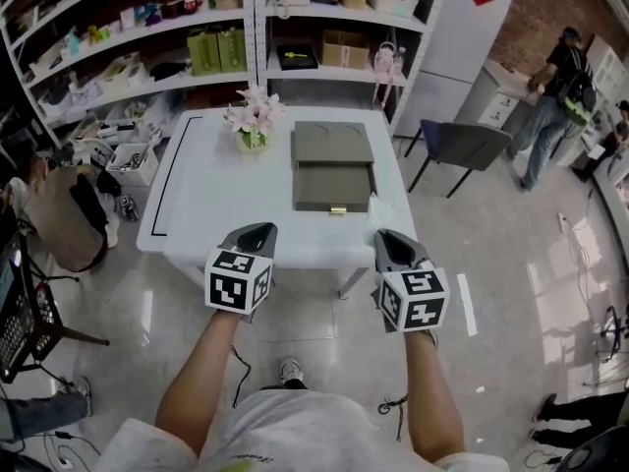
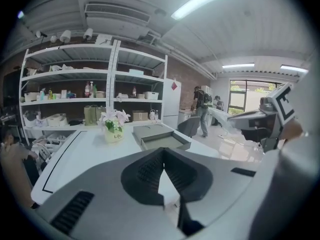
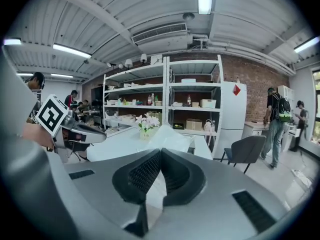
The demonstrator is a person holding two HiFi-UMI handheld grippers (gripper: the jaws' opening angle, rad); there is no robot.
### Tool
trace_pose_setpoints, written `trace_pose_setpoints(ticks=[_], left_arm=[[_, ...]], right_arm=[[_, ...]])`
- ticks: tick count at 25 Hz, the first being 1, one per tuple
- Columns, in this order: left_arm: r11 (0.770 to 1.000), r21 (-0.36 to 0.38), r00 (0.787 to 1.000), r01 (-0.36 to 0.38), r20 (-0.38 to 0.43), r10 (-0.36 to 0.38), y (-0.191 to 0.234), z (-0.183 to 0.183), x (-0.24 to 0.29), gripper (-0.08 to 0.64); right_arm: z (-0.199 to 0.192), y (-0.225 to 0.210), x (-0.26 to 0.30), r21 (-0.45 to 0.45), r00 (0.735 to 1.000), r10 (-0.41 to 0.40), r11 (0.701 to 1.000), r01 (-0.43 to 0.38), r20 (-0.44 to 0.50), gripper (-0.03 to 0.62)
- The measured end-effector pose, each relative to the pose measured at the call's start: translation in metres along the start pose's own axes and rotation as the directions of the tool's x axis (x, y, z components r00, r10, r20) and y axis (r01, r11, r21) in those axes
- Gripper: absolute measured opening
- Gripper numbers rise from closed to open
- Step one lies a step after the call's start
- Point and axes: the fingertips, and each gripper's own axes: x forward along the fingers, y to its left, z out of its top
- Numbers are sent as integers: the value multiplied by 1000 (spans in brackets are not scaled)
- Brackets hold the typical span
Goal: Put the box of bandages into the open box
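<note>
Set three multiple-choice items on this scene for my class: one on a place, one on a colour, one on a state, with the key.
1. The flower pot stands:
A on the table, left of the open box in the head view
B inside the box
C on the floor

2. The table is:
A black
B white
C red

3. The left tongs and right tongs are:
A both wide open
B each shut on a flower
C both shut, empty

Key:
1 A, the pot sits on the table beside the box.
2 B, its top is plain white.
3 C, each pair's tips meet with nothing between.
</note>
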Motion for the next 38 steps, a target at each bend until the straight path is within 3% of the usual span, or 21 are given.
trace_pose_setpoints(ticks=[17, 29, 38], left_arm=[[999, 14, 998, 51, -22, -51, 42, 4, 44, 5], [998, 32, 997, 61, -54, -59, 54, 9, 91, 5], [999, 12, 995, 41, -91, -40, 62, 9, 140, 5]], right_arm=[[10, -2, 73, -99, 997, 4, 995, -12, -83, 6], [2, -22, 149, -203, 977, 93, 970, -132, -190, 6], [-25, -41, 210, -232, 936, 174, 940, -251, -306, 6]])
